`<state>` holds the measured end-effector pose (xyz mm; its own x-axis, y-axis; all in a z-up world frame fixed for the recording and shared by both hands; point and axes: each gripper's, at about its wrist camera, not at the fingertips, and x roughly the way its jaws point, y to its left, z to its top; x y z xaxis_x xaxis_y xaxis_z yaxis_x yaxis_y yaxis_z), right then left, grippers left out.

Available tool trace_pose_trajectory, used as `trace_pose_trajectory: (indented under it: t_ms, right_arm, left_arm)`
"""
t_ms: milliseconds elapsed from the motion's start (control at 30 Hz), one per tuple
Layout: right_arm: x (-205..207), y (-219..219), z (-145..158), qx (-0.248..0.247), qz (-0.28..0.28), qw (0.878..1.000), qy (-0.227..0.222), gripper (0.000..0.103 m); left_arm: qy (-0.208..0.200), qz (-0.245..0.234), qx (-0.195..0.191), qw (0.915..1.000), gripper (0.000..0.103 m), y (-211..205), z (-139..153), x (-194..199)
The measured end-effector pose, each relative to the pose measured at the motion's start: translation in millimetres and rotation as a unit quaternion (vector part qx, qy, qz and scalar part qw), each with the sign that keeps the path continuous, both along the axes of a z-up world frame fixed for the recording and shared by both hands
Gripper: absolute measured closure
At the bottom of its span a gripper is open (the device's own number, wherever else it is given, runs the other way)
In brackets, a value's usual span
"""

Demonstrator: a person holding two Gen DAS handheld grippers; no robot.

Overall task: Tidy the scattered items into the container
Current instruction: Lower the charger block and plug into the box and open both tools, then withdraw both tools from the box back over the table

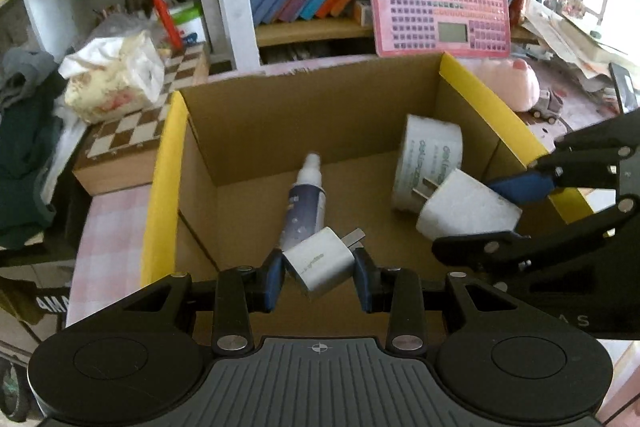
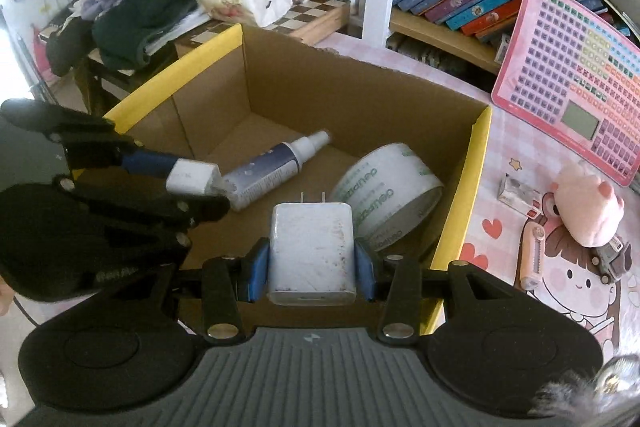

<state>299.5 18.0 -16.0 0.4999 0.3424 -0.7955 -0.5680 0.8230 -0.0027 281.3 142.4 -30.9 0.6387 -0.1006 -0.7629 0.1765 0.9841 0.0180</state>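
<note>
A cardboard box (image 1: 248, 119) with yellow flap edges stands open; it also shows in the right wrist view (image 2: 320, 83). Inside lie a spray bottle (image 1: 306, 203) (image 2: 272, 167) and a roll of tape (image 1: 430, 155) (image 2: 386, 187). My left gripper (image 1: 320, 267) is shut on a small white charger (image 1: 320, 263) over the box; it shows in the right wrist view (image 2: 192, 177) at the left. My right gripper (image 2: 312, 263) is shut on a larger white charger (image 2: 312, 251) over the box, also in the left wrist view (image 1: 468, 207).
On the pink tablecloth right of the box lie a pink plush pig (image 2: 588, 207), a toy truck (image 2: 610, 259), a small packet (image 2: 518, 195), a pink comb-like item (image 2: 532, 255) and a pink keyboard toy (image 2: 572, 83). A chessboard box (image 1: 132, 135) with a tissue pack (image 1: 116, 79) stands left. Bookshelves behind.
</note>
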Motion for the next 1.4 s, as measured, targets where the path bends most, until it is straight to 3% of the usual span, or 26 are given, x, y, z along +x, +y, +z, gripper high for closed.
trace_pose_trajectory:
  t_ms: [167, 367, 533, 767, 967, 1133, 1400]
  right_arm:
    - [-4, -4, 6, 0.013, -0.003, 1.0, -0.016, 0.058]
    - [-24, -16, 31, 0.038, -0.008, 0.998, -0.056, 0.052]
    - [-60, -40, 64, 0.078, -0.032, 0.992, -0.098, 0.048]
    - [-129, -76, 81, 0.097, -0.078, 0.983, -0.135, 0.042]
    - [-185, -112, 63, 0.082, -0.158, 0.975, -0.136, 0.038]
    - [-220, -132, 38, 0.036, -0.243, 0.957, -0.155, 0.036]
    - [-231, -168, 23, 0.026, -0.306, 0.945, -0.112, 0.033]
  left_arm:
    - [-0.018, 0.004, 0.011, 0.9998, 0.057, 2, 8, -6]
    - [-0.063, 0.007, -0.01, 0.9979, 0.047, 8, 32, -29]
    - [-0.126, -0.005, -0.018, 0.9919, 0.032, 3, 62, -69]
    - [-0.171, -0.037, -0.049, 0.9834, 0.024, -14, 89, -132]
    - [-0.165, -0.064, -0.053, 0.9829, 0.023, -34, 78, -173]
    - [-0.137, -0.094, -0.045, 0.9852, 0.023, -62, 54, -190]
    - [-0.097, -0.157, -0.044, 0.9818, 0.019, -108, 36, -188]
